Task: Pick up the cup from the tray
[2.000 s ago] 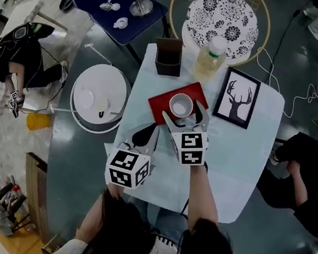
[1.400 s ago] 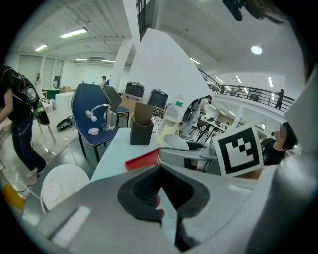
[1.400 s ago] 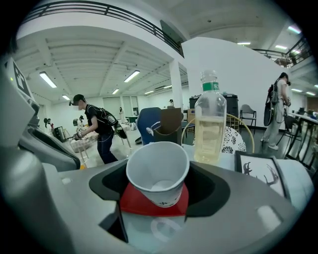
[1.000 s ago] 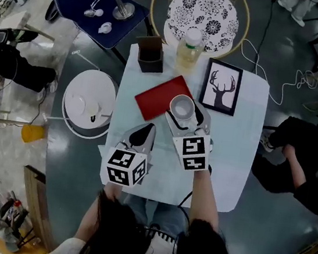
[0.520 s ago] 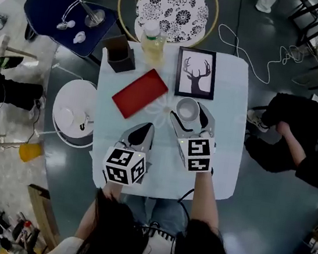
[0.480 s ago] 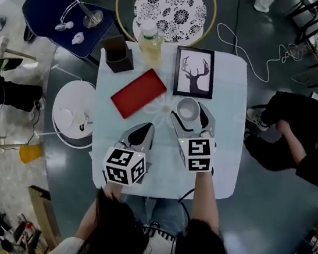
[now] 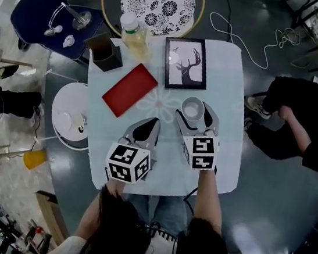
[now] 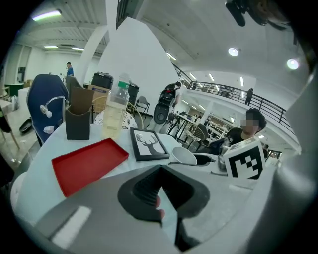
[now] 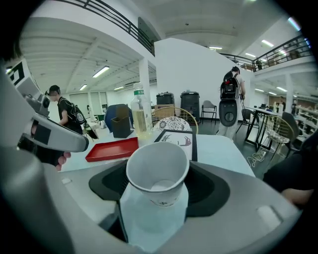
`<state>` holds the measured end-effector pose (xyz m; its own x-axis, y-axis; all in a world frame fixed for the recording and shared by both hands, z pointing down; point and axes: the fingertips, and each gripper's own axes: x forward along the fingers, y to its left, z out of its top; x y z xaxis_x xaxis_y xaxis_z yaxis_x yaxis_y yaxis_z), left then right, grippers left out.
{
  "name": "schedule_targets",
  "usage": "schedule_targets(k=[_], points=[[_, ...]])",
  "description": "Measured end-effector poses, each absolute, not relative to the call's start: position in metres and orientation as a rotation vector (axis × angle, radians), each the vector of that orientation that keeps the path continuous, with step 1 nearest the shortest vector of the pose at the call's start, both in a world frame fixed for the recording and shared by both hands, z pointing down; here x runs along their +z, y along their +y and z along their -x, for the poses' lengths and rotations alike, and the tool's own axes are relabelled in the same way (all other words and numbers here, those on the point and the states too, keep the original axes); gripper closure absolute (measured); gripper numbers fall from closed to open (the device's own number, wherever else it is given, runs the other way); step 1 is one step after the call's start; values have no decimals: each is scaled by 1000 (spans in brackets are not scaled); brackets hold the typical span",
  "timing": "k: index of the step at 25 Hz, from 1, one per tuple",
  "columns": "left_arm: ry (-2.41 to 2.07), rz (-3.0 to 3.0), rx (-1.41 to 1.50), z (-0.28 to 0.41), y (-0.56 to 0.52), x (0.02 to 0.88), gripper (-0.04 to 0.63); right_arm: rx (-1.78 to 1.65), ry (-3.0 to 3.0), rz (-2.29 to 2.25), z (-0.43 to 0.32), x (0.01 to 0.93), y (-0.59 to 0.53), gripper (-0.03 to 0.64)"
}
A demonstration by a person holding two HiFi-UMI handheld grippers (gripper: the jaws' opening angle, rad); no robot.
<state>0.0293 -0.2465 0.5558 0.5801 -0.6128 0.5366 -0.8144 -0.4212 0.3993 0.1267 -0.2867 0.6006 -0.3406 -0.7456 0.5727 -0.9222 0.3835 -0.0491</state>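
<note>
One pale square desk (image 7: 234,93); its near edge is covered by the wearer's dark hair and forearms. One flat red rectangular tray (image 7: 130,89) lies at an angle on the left half, with nothing in it. One black-framed picture of a deer head (image 7: 185,63) lies flat at the far middle, just right of the tray. Two grippers, each with a marker cube that hides the hand behind it. Left gripper (image 7: 150,123) is over the desk near the tray's near corner; its own view shows the dark pads meeting at the tips with only a sliver of desk below them and nothing held. One fingertip shows under the pads there. Right gripper (image 7: 194,111) is on the right half, its jaws pressed against both sides of the one white paper cup (image 7: 193,107). The cup is upright, mouth up, empty inside, just near of the picture and well apart from the tray. Its base is hidden by the jaws, so I cannot tell whether it rests on the desk. One dark brown open box (image 7: 106,52) is at the far left corner, its interior too dark to read. One clear plastic bottle of yellowish liquid (image 7: 134,33) with a white cap stands just beside the box.
</note>
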Motion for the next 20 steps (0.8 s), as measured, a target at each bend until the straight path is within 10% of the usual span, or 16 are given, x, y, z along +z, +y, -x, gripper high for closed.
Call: schedule_targets(k=[20], points=[[-1157, -2188, 484, -16, -245, 564, 595, 537, -2216, -1509, -133, 607, -288, 195]])
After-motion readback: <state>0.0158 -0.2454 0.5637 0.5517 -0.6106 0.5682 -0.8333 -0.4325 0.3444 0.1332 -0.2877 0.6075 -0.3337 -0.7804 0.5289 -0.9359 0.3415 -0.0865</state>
